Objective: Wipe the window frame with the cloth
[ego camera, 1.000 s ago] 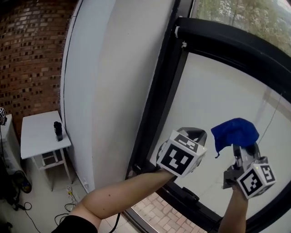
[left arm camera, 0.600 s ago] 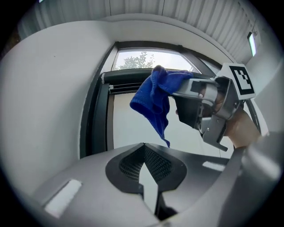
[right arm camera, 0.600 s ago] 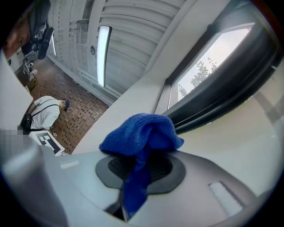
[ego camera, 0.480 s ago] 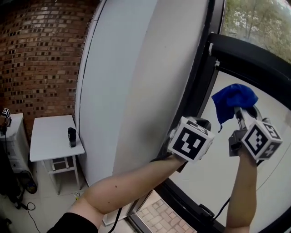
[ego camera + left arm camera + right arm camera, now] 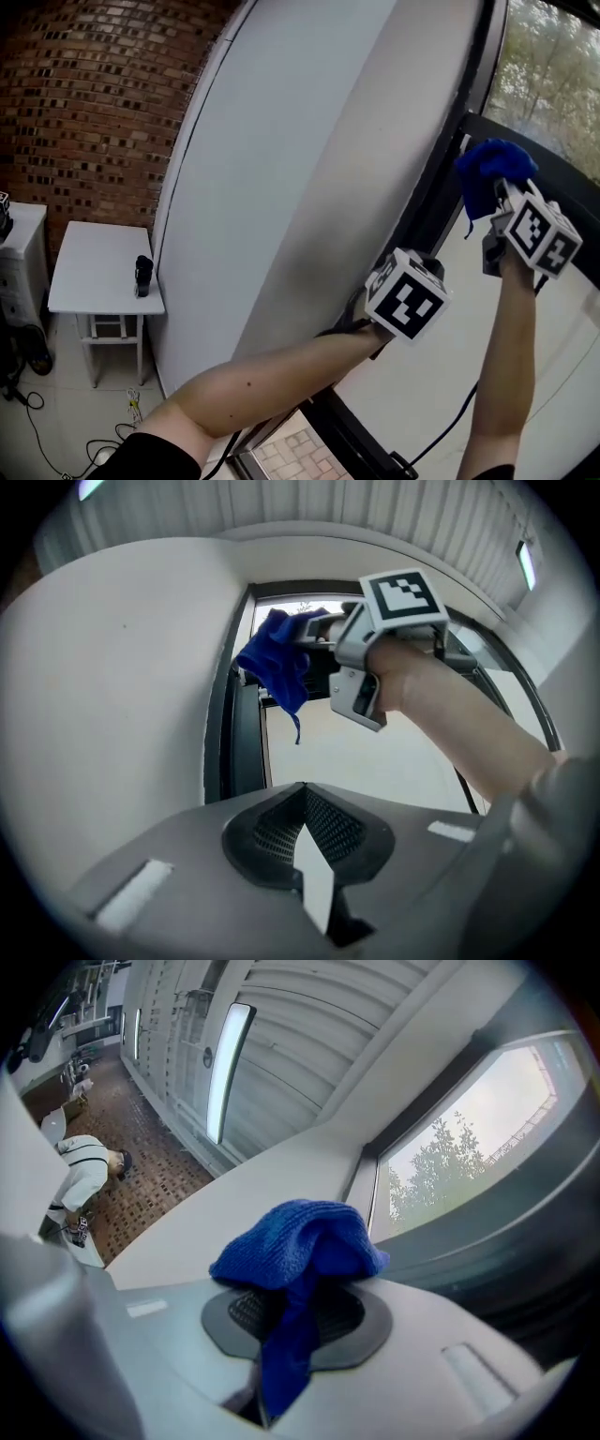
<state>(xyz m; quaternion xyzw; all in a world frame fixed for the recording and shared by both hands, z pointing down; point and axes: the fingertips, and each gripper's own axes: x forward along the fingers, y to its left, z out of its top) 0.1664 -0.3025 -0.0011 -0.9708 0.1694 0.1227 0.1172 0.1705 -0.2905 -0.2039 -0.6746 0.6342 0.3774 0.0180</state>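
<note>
My right gripper (image 5: pixel 506 192) is raised high and shut on a bunched blue cloth (image 5: pixel 492 167), which is held against or just off the black window frame (image 5: pixel 441 202); contact cannot be told. In the right gripper view the cloth (image 5: pixel 291 1241) drapes over the closed jaws, a tail hanging between them. The left gripper view shows the same cloth (image 5: pixel 277 663) beside the frame's dark upright (image 5: pixel 246 747). My left gripper (image 5: pixel 305 789) is shut and empty, below and left of the right one. In the head view only its marker cube (image 5: pixel 408 300) shows.
A white wall panel (image 5: pixel 309 159) runs left of the frame, with a brick wall (image 5: pixel 84 103) behind. Below left stands a small white table (image 5: pixel 98 272) with a dark object (image 5: pixel 142 275); cables (image 5: pixel 131 412) lie on the floor. A person in white (image 5: pixel 84 1171) stands far off.
My right gripper has lifted the cloth from beside the lower glass up to the upper frame. The left gripper rose slightly and stayed shut. The head view swung upward.
</note>
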